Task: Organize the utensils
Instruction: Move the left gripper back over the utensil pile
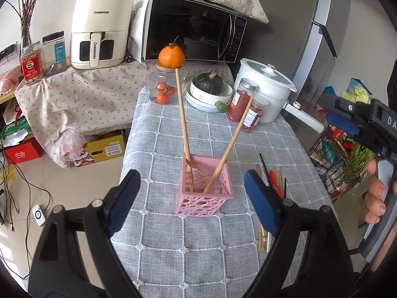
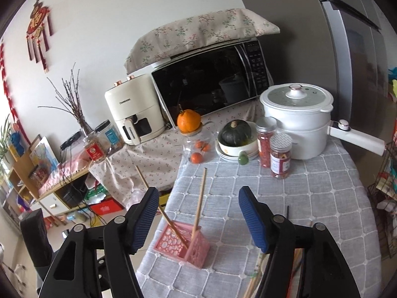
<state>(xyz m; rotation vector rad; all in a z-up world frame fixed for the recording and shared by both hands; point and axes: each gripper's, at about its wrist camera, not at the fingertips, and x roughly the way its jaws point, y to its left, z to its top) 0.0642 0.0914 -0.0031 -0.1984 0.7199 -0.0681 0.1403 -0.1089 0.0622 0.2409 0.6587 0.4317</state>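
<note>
A pink perforated holder (image 1: 204, 191) stands on the grey checked tablecloth (image 1: 198, 248) and holds two wooden chopsticks (image 1: 183, 121) that lean apart. My left gripper (image 1: 191, 198) is open and empty, its blue pads on either side of the holder, nearer the camera. More loose utensils (image 1: 273, 181), wooden, black and red, lie on the cloth to the right, partly hidden by the right pad. In the right wrist view the holder (image 2: 182, 245) sits below my open, empty right gripper (image 2: 198, 218); loose sticks (image 2: 255, 275) lie under its right finger. The right gripper also shows at the left wrist view's right edge (image 1: 347, 121).
At the table's far end stand a glass jar with an orange on top (image 1: 171, 74), a bowl with a dark squash (image 1: 208, 87), two spice jars (image 1: 245, 106) and a white pot (image 1: 268, 87). Microwave (image 1: 193, 32) and air fryer (image 1: 99, 29) stand behind. A wire rack (image 1: 342, 164) is right.
</note>
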